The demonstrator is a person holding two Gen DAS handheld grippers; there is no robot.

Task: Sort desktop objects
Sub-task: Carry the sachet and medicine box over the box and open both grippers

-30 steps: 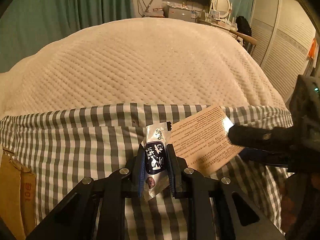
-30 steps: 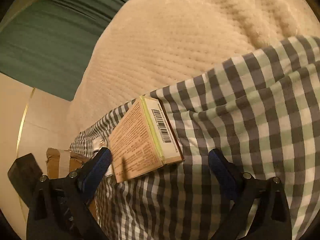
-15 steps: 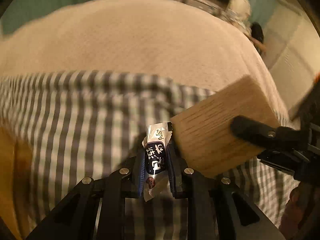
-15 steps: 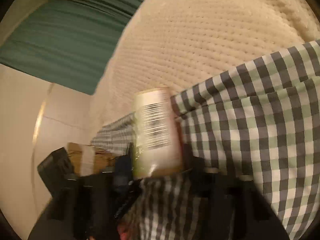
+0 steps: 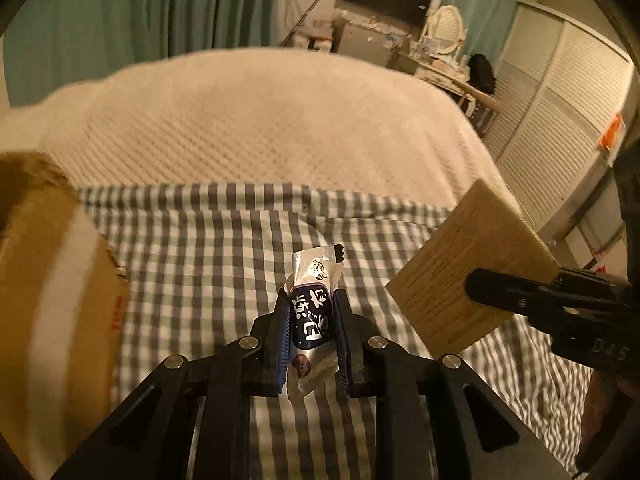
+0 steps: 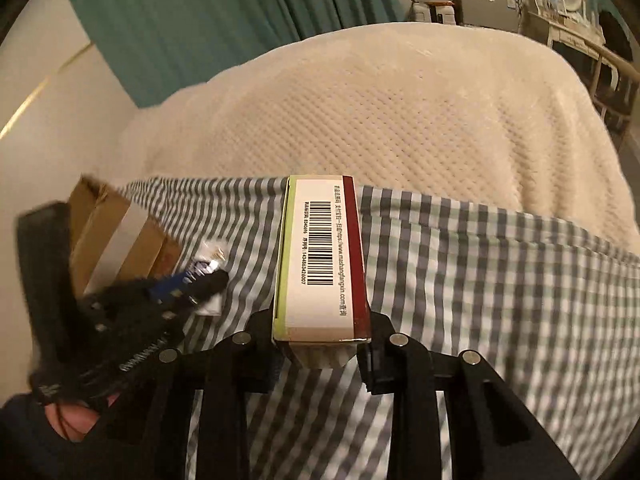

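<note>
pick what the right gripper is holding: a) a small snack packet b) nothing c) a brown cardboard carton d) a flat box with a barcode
d: the right gripper is shut on a flat box with a barcode along its edge, while the snack packet sits in the left gripper.

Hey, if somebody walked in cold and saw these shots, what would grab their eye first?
Probably the two loaded claws: the left claw pinches a small foil snack packet, and the right claw clamps a barcoded box. Both hang over the gingham cloth, with a brown cardboard box at its left edge.
</note>
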